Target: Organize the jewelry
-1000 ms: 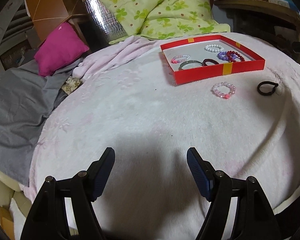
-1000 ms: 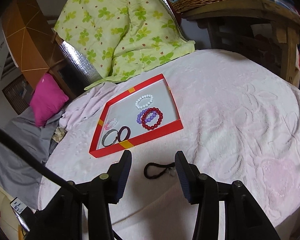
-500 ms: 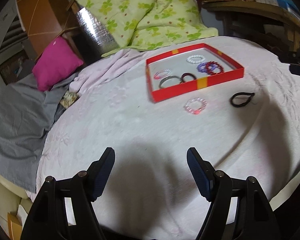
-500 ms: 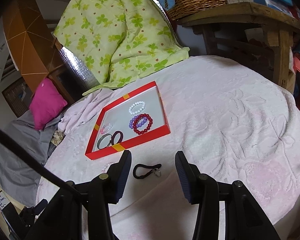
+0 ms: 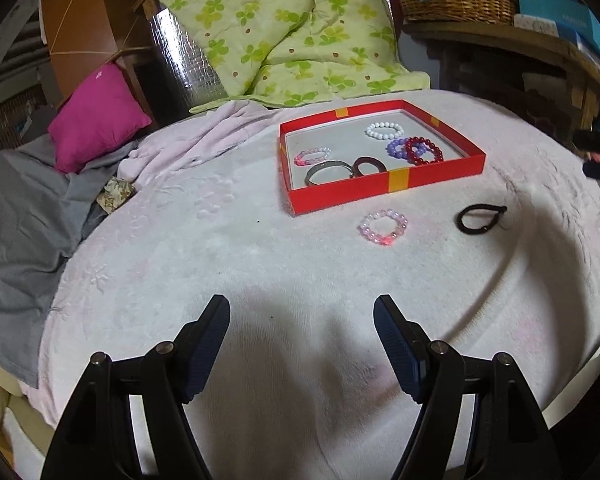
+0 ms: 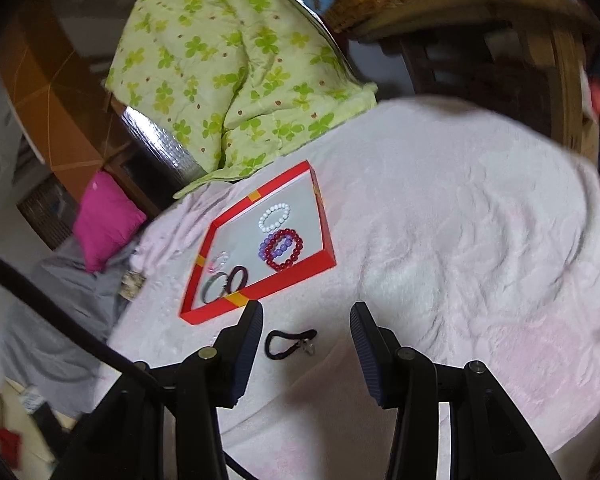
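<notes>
Now the right gripper [image 6: 306,336] hangs spread and empty over the black hair tie [image 6: 286,344], likely to grab it. The left gripper [image 5: 302,330] is spread and empty too. The pink bead bracelet [image 5: 383,227] waits just outside the red tray [image 5: 352,194].

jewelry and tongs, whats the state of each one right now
red tray: on the blanket, six bracelets inside
pink bead bracelet: outside the tray, on the blanket
black hair tie: outside the tray, lying in front of the right tongs
left tongs: open, empty
right tongs: open, empty
</notes>
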`<state>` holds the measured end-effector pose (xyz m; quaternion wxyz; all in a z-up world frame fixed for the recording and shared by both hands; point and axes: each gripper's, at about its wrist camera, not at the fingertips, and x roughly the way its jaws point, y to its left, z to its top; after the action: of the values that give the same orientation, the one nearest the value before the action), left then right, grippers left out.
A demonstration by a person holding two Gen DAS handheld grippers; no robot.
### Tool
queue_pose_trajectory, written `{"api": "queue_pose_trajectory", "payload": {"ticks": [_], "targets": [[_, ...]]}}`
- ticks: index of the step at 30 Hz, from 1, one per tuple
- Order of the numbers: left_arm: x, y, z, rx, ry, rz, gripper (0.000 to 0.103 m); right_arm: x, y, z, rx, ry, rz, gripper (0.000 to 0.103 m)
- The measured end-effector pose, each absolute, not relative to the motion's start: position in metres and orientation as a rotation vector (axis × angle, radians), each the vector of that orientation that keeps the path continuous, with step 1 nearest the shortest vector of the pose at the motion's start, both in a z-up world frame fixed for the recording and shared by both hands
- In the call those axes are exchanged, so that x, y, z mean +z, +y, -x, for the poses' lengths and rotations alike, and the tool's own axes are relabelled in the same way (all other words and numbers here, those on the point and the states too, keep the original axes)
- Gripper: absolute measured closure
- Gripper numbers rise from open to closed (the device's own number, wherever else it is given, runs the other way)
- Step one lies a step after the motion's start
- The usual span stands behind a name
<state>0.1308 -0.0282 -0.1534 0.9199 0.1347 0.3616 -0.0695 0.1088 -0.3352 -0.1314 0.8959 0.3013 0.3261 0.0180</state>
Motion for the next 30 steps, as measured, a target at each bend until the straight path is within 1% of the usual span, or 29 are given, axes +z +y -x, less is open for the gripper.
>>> {"api": "queue_pose_trajectory", "payload": {"ticks": [5, 10, 16, 19, 30], "targets": [[-0.165, -0.016, -0.15, -0.208, 0.753, -0.219, 0.028, -0.151, -0.351, -0.115, 0.124, 0.718, -0.772, 0.054], [-0.166, -0.014, -0.172, -0.3, 0.745, -0.186, 0.028, -0.16, -0.336, -0.13, 0.171, 0.755, -0.8, 0.054], [-0.164, -0.017, -0.197, -0.396, 0.751, -0.153, 0.028, -0.179, -0.309, -0.156, 0.178, 0.842, -0.818, 0.054], [-0.167, -0.017, -0.208, -0.411, 0.793, -0.115, 0.028, -0.189, -0.302, -0.164, 0.121, 0.883, -0.818, 0.054], [-0.168, -0.026, -0.208, -0.417, 0.8, -0.158, 0.028, -0.216, -0.301, -0.18, -0.005, 0.994, -0.885, 0.054]]}}
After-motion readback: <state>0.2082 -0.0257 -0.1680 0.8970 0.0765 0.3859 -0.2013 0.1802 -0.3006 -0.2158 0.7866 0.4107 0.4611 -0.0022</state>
